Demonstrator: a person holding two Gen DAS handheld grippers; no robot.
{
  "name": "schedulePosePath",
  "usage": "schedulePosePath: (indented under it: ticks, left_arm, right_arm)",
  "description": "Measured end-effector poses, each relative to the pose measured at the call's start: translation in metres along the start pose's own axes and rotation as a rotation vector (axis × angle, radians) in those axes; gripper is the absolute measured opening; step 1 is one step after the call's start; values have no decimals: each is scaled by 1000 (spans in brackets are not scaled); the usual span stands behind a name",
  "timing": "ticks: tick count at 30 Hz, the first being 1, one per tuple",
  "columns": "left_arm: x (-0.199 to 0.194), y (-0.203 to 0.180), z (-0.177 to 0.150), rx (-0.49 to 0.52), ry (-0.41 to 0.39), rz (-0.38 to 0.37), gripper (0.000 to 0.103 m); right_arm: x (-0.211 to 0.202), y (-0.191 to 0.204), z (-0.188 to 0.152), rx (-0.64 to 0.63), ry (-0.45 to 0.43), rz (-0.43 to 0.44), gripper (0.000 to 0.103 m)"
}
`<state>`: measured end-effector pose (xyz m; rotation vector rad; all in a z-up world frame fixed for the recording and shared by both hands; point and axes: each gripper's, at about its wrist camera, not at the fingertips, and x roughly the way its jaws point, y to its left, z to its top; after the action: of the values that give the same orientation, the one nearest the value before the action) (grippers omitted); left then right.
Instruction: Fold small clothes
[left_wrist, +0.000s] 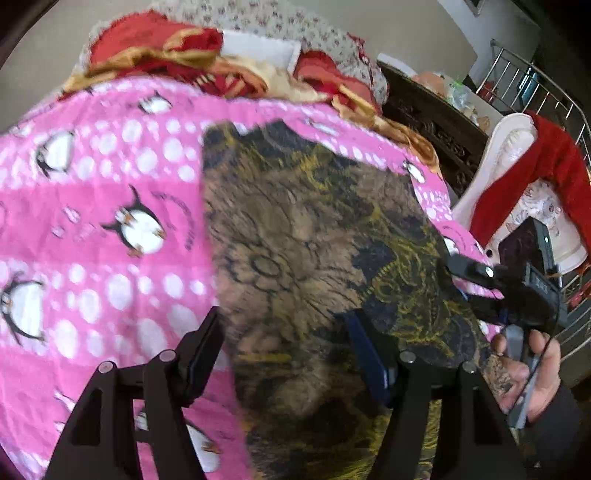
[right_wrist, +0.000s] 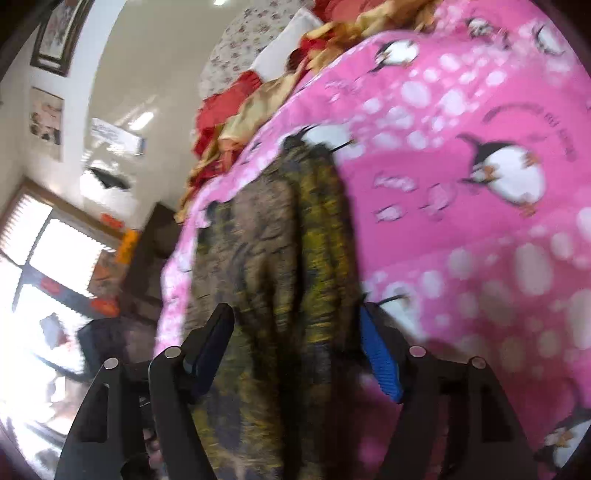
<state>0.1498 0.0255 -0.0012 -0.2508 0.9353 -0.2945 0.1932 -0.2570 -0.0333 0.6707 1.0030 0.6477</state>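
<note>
- Left wrist view: the left claw (left_wrist: 284, 350) stands wide open over the near part of one dark patterned garment (left_wrist: 314, 236); no pad presses the cloth, so nothing is gripped.
- The garment lies flat on the pink blanket (left_wrist: 92, 206), reaching ahead of the claw. It looks like a neat oblong, so I judge at least one fold is made; more may be left.
- To the right of this claw, the right claw (left_wrist: 476, 273) sits at the garment's edge, a hand (left_wrist: 532, 373) on its handle.
- Count here: one garment, one blanket, two claws, one hand.
- Right wrist view, blurred: the right claw (right_wrist: 295, 350) is open too, its jaws either side of the garment (right_wrist: 266, 251), gripping nothing.
- The garment runs straight ahead of it, the blanket (right_wrist: 461, 221) to its right.
- Count here: one garment, one claw.
</note>
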Motion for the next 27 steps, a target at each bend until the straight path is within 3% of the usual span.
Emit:
schedulePosePath:
  ticks: [6,7,8,10,11,12,14,18,27]
  left_arm:
    - [12,17,8,-67,14,2,76]
    - [16,20,8,-74,10,10,76]
    - [17,21,8,-82,4,6,73]
    - [17,25,9,-126,-7,-29,46]
    - [18,26,9,-151,4,-79,26]
    - [15,23,10,-150,-11,-63,23]
    - [7,18,11,-133,-35,-51,20]
    - [-19,30,14,-156,-69,-98,20]
    - [-53,108,11,-221,-75,6,21]
  right_arm:
    - [10,12,-1,-87,28,-47,67]
    - [10,11,1,-80,18,-51,65]
    - [11,9,4,-73,15,-62,57]
    - [13,7,6,-79,12,-86,35]
    - [13,8,4,-101,13,-89,23]
    - [12,10,0,-123,12,-84,20]
    - [9,15,-3,-136,-8,-91,17]
    - [8,28,-2,-141,-25,-91,14]
    - [76,84,-7,-200,49,-6,14]
